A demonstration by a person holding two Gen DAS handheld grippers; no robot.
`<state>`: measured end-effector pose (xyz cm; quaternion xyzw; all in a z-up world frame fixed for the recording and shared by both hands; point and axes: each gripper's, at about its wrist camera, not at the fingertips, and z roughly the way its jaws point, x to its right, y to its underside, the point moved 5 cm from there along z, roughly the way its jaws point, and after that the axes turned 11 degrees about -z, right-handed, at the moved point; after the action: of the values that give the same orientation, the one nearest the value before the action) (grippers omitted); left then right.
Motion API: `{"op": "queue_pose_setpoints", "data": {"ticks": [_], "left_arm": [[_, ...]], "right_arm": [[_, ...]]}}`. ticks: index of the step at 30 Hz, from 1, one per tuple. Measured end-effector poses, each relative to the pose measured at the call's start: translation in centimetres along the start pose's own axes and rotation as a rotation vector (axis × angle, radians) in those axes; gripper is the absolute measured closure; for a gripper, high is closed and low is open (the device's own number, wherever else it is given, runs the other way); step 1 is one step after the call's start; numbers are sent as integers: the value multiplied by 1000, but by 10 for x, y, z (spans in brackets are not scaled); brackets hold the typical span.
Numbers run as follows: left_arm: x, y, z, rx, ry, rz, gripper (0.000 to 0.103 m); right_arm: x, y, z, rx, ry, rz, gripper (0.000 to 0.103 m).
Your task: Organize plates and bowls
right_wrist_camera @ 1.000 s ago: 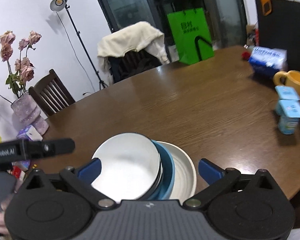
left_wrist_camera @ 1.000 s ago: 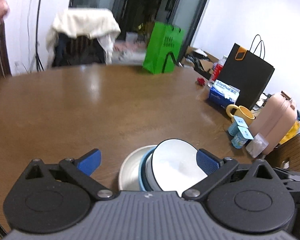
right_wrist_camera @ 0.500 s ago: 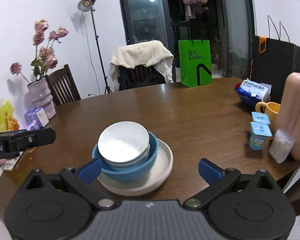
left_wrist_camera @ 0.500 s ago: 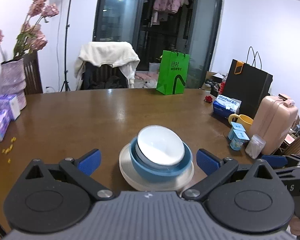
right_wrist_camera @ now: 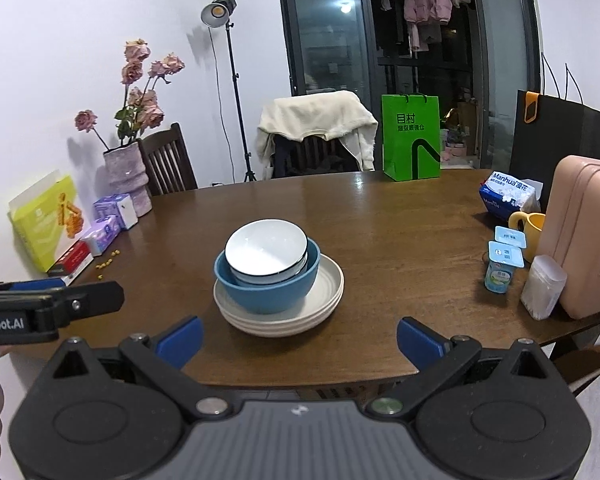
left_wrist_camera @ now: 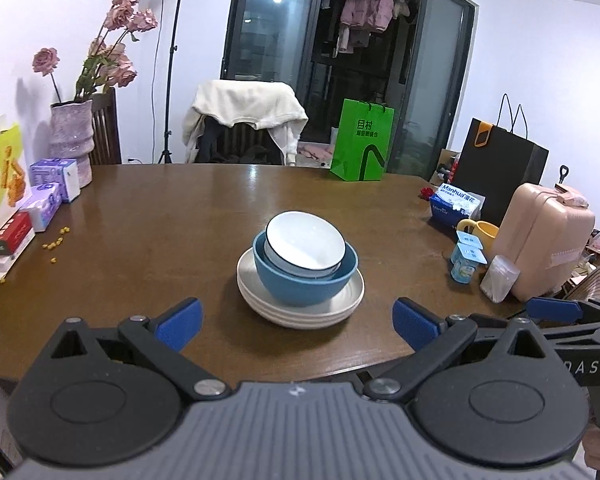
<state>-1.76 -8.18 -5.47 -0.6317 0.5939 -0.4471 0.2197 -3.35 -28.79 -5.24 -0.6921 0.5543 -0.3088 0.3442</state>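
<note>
Resting at frame center on the surface (left_wrist_camera: 148,240), the white bowl (left_wrist_camera: 306,242) nests inside the blue bowl (left_wrist_camera: 300,284) atop stacked plates (left_wrist_camera: 300,312). Left gripper (left_wrist_camera: 296,318) and right gripper (right_wrist_camera: 298,336): fingers spread wide, empty.

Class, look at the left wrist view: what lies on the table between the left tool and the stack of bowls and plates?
Only bare brown table lies between the left tool and the stack.

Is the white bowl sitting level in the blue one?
No, tilted: the white bowl leans inside the blue bowl, its opening tipped toward the camera.
</note>
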Motion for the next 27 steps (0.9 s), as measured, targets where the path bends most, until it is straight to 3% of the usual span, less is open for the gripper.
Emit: {"op": "queue_pose_setpoints", "data": {"ticks": [12,27], "left_arm": [[8,22,-31,20,-67,2,0],[10,27,-49,48,-81,-6,0]], "right_arm": [[1,16,-27,17,-36,1,0],[-3,18,-40,47,-66,-13,0]]}}
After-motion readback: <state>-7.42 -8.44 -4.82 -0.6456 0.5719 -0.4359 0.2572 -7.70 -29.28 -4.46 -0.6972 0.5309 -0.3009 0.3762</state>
